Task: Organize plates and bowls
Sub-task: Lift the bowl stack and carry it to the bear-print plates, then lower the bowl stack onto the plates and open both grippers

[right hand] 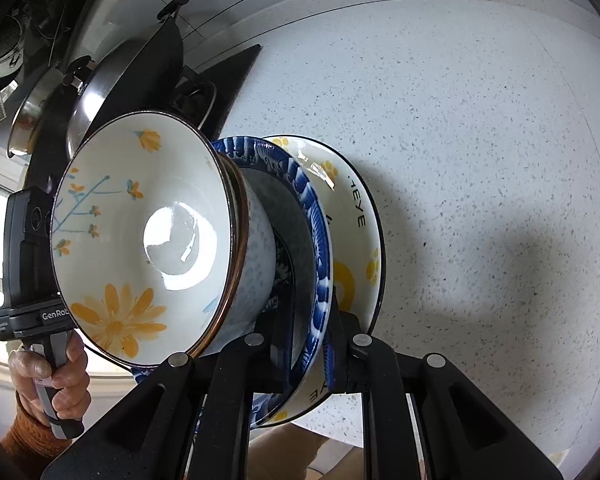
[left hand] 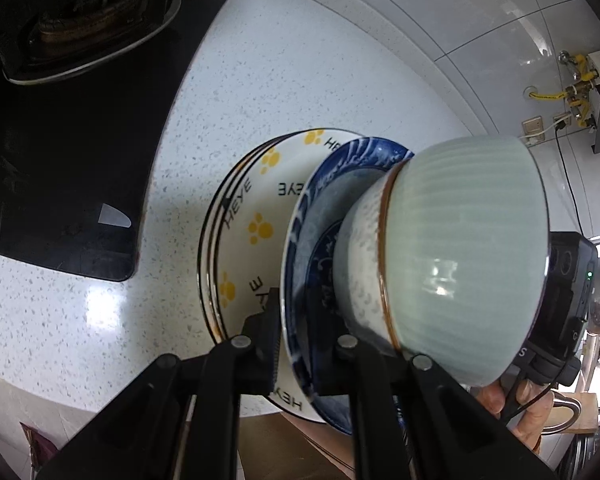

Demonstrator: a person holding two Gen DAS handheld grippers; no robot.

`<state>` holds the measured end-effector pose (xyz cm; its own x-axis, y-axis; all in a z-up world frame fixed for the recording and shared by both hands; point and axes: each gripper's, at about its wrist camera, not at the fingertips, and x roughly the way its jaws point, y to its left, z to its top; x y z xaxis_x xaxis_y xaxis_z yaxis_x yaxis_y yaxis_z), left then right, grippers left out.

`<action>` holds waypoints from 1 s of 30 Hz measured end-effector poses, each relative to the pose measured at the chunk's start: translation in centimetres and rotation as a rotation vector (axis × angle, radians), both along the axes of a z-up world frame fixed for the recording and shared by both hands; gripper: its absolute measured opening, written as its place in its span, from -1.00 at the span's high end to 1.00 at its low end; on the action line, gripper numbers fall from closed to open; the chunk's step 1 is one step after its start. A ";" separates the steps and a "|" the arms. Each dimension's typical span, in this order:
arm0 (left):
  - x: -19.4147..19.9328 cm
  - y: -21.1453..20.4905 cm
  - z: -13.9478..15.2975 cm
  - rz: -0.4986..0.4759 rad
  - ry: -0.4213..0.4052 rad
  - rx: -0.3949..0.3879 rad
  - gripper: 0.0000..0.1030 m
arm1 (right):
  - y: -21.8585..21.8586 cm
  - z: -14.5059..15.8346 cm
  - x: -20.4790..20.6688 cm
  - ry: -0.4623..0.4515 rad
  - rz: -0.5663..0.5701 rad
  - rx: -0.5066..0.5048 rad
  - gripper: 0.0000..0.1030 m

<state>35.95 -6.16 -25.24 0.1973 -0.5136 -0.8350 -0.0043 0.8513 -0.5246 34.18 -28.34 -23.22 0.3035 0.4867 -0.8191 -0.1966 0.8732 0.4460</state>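
A stack of dishes is gripped from two sides above the speckled white counter (left hand: 100,300). At the bottom are cream plates with yellow paw prints and "HEYE" lettering (left hand: 256,208) (right hand: 360,216). On them lies a blue-patterned plate (left hand: 340,164) (right hand: 316,216). In it sit two nested bowls: a white speckled one (left hand: 360,264) (right hand: 256,252) and a pale green ribbed one (left hand: 460,248) with yellow flowers inside (right hand: 140,240). My left gripper (left hand: 300,344) is shut on the blue plate's rim. My right gripper (right hand: 312,344) is shut on the same plate's rim from the other side.
A black gas hob with a burner (left hand: 80,60) lies left of the stack. A wok and steel pot (right hand: 112,76) stand on it. White wall tiles (left hand: 460,20) run behind the counter, with a yellow gas valve (left hand: 576,88). The counter's front edge (left hand: 260,416) runs just below the stack.
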 end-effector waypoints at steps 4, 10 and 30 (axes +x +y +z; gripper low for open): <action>0.4 0.0 -0.6 -0.015 -0.004 -0.023 0.81 | 0.6 -0.1 -0.6 -0.004 -0.026 -0.011 0.76; 1.5 -0.7 -0.3 -0.042 -0.034 -0.003 0.81 | 0.6 0.0 -1.5 -0.033 -0.052 -0.040 0.70; -3.4 2.0 6.8 -0.058 -0.420 0.225 0.51 | -0.7 4.9 -6.9 -0.259 -0.232 -0.102 -0.27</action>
